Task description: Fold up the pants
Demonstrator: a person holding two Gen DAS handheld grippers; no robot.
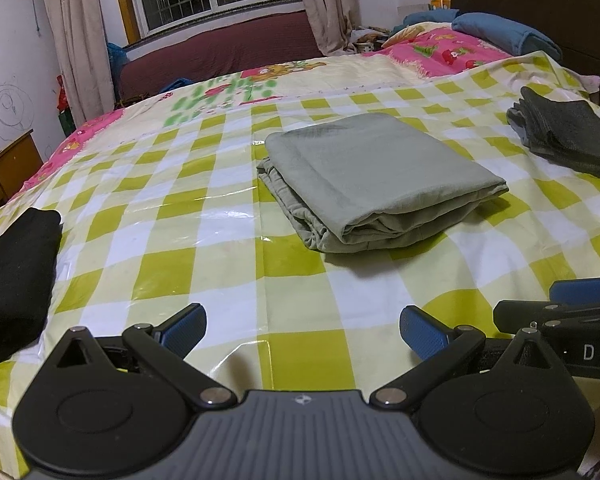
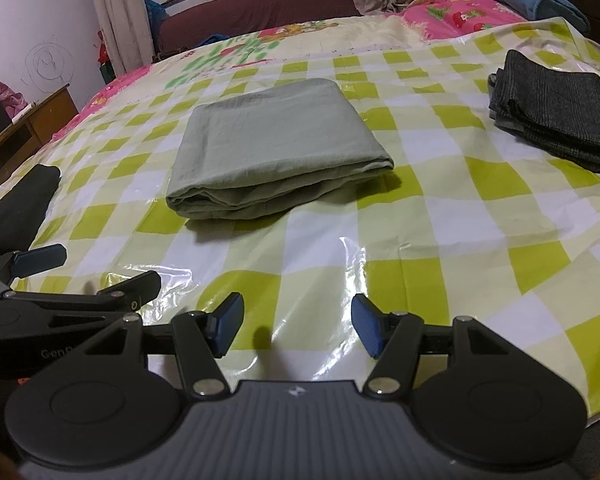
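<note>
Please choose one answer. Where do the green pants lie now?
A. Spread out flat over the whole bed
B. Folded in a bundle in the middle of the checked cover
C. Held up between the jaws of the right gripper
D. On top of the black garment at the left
B: the green pants lie folded in a compact bundle on the checked cover, apart from both grippers and from the black garment.

The black garment [image 1: 12, 276] and dark grey garment [image 1: 572, 136] are edge-cropped.
</note>
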